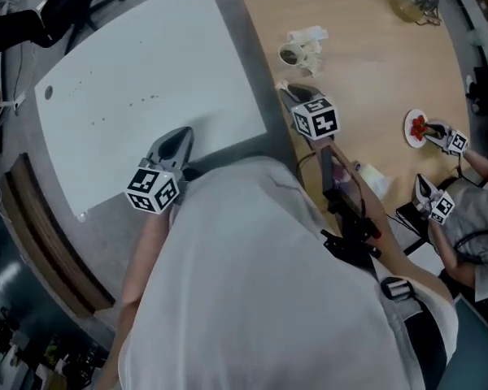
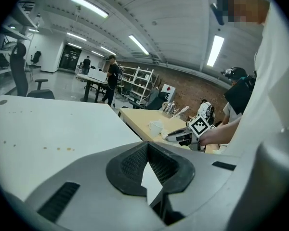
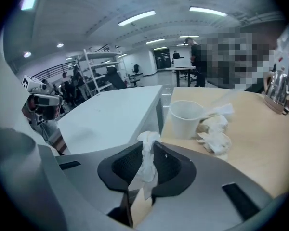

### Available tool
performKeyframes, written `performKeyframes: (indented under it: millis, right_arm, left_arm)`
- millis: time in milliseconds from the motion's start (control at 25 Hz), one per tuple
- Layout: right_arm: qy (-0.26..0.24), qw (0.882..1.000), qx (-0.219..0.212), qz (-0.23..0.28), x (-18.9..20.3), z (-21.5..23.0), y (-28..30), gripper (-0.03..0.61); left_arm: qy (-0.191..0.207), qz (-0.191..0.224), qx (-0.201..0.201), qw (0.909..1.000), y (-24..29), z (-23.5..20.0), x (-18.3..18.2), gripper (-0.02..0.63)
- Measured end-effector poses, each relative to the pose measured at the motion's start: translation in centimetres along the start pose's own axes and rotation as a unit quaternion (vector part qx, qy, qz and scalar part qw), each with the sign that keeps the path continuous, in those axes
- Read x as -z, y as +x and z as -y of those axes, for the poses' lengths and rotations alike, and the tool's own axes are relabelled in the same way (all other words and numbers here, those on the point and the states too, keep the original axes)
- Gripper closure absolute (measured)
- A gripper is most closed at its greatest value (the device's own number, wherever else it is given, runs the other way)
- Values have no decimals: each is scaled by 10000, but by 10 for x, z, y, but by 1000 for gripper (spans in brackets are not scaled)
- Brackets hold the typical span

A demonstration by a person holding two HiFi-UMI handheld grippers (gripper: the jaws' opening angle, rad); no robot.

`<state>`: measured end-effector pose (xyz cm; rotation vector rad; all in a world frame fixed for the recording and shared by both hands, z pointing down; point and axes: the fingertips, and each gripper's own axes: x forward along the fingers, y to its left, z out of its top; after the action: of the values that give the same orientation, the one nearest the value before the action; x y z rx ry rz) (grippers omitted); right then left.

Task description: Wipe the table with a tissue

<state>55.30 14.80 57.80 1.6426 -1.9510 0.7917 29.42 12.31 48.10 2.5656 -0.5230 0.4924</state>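
1. Grip secured, wipe not begun: our right gripper (image 3: 148, 149) is clamped on a twisted strip of white tissue (image 3: 145, 170). We hold it above the near edge of the light wooden table (image 1: 374, 71), just beside the gap to the large white table (image 1: 146, 55).
2. Our left gripper (image 2: 147, 146) hangs over the white table's near edge, its jaws together at the tips with nothing between them.
3. We judge the tissue fetched and the carry to the surface in hand. The small brown spots (image 2: 58, 149) on the white table look like the likely target.
4. The next move calls for swinging the right gripper across the gap and lowering it until the tissue's free end meets the tabletop. We then drag it over the spots with a firm grip, since only a thin wad protrudes.
5. The strip's long axis runs along the jaws. Its knotted free end pokes past the fingertips, pointing ahead toward the seam between the tables. A white paper cup (image 3: 185, 118) and crumpled used tissues (image 3: 216, 136) sit beyond on the wood.
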Motion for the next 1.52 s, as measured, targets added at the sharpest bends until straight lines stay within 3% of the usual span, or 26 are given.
performKeyframes:
  millis: [200,680,1160,1520]
  right_arm:
    - [-444,9975,-506,-205,-23,-53,20,502]
    - [-1091,9878,-1079,-282,-63,-138,70,503]
    - [-1608,9722,-1595,-586,-69,-205,109,503]
    - [-1993,9584,-1865,-832,-77,-239,146,503]
  left_arm:
    - [-262,107,-176,9994,-20,-13,10,607]
    - [-417,259,-521,9974,-84,-64,12,607]
    - [-700,401,-686,9944,-116,-95,33,607]
    - [-908,587,-1043,9887,-146,-117,42,607]
